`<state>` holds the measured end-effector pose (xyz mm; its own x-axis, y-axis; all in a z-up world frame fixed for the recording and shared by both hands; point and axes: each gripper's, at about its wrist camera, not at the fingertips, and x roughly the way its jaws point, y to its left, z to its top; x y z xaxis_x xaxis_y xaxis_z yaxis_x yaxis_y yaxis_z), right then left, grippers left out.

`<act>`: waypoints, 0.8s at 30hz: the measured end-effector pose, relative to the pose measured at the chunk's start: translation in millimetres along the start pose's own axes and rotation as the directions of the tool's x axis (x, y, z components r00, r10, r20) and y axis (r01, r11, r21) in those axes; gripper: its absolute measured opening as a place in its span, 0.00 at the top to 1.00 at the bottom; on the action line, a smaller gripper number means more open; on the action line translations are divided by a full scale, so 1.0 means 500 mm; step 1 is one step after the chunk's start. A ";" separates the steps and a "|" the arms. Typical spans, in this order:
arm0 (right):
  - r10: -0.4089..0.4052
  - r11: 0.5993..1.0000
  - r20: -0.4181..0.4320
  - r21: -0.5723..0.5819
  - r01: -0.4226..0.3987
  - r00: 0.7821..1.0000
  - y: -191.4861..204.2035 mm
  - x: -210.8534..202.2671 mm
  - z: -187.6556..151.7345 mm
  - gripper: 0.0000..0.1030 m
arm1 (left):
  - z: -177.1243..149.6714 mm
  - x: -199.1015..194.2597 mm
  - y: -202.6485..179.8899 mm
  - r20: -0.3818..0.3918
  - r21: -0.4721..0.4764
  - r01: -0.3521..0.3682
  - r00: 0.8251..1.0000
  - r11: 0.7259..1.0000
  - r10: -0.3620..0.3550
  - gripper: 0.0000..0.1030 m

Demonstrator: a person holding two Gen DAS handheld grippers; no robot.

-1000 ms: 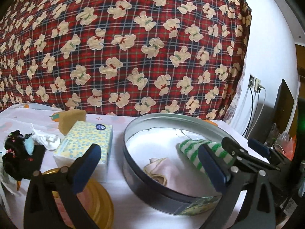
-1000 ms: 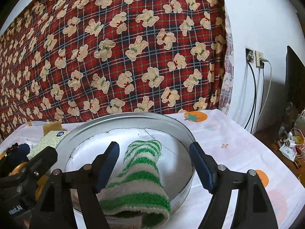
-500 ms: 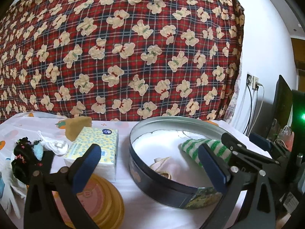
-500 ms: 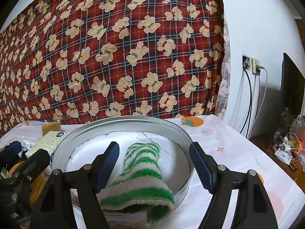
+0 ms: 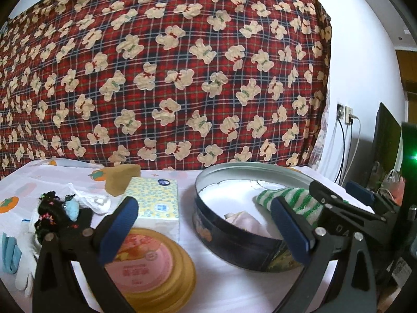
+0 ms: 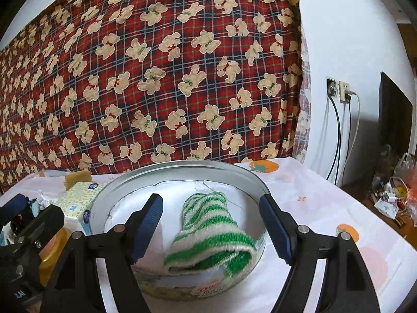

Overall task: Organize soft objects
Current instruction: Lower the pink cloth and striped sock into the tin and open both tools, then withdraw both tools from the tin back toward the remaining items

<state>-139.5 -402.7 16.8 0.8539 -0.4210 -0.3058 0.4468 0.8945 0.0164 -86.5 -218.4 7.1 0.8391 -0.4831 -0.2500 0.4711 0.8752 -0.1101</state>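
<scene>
A green-striped sock (image 6: pixel 211 232) lies draped over the near rim of the round tin (image 6: pixel 179 168), between the wide-open, empty right gripper (image 6: pixel 211 227); the left gripper (image 5: pixel 203 224) also gapes empty. Half-hanging, the sock could slide out onto the tablecloth (image 6: pixel 325 208).

The tin (image 6: pixel 179 172) takes up the middle of the table (image 6: pixel 312 208), its raised wall barring any low approach from the side; the way in is from above. Inside, the green sock (image 6: pixel 208 224) drapes over the near rim, and a pink cloth (image 5: pixel 245 221) lies beside it, leaving the far floor bare. Left of the tin, the tissue pack (image 5: pixel 156 200), the lid (image 5: pixel 153 266), a sponge (image 5: pixel 120 180) and a dark tangle (image 5: pixel 57 216) crowd together; gaps there look narrow, though distortion makes that uncertain. Right of the tin, the cloth-covered table is open. The plaid drape (image 6: pixel 156 78) closes off the back.
</scene>
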 end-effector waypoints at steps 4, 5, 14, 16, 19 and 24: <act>0.006 1.000 0.027 0.010 -0.006 1.000 0.010 -0.025 -0.006 0.24 | -0.003 -0.014 0.026 0.001 -0.032 -0.001 1.000 0.999 0.001 0.00; 0.008 1.000 0.025 0.004 -0.008 1.000 0.015 -0.028 -0.007 0.24 | -0.004 -0.017 0.036 -0.002 -0.042 -0.002 1.000 0.999 0.002 0.00; 0.040 0.999 0.019 -0.025 -0.039 0.999 0.081 -0.056 -0.017 0.24 | -0.011 -0.042 0.090 -0.010 -0.089 -0.009 1.000 0.996 0.008 0.00; 0.053 0.998 0.016 -0.032 -0.052 0.998 0.098 -0.062 -0.021 0.24 | -0.012 -0.051 0.104 -0.004 -0.091 -0.017 1.000 0.996 0.017 0.00; 0.070 0.997 0.017 -0.040 -0.069 0.997 0.122 -0.069 -0.024 0.24 | -0.013 -0.065 0.132 0.005 -0.090 -0.040 0.999 0.995 0.040 0.00; 0.118 0.993 0.011 -0.030 -0.118 0.993 0.159 -0.079 -0.031 0.24 | -0.015 -0.082 0.188 0.000 -0.102 -0.092 0.996 0.990 0.093 0.00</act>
<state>-141.7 -312.7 15.6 0.9038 -0.3139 -0.2908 0.3347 0.9420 0.0235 -78.6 -116.3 0.0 0.8792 -0.3997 -0.2593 0.3612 0.9141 -0.1845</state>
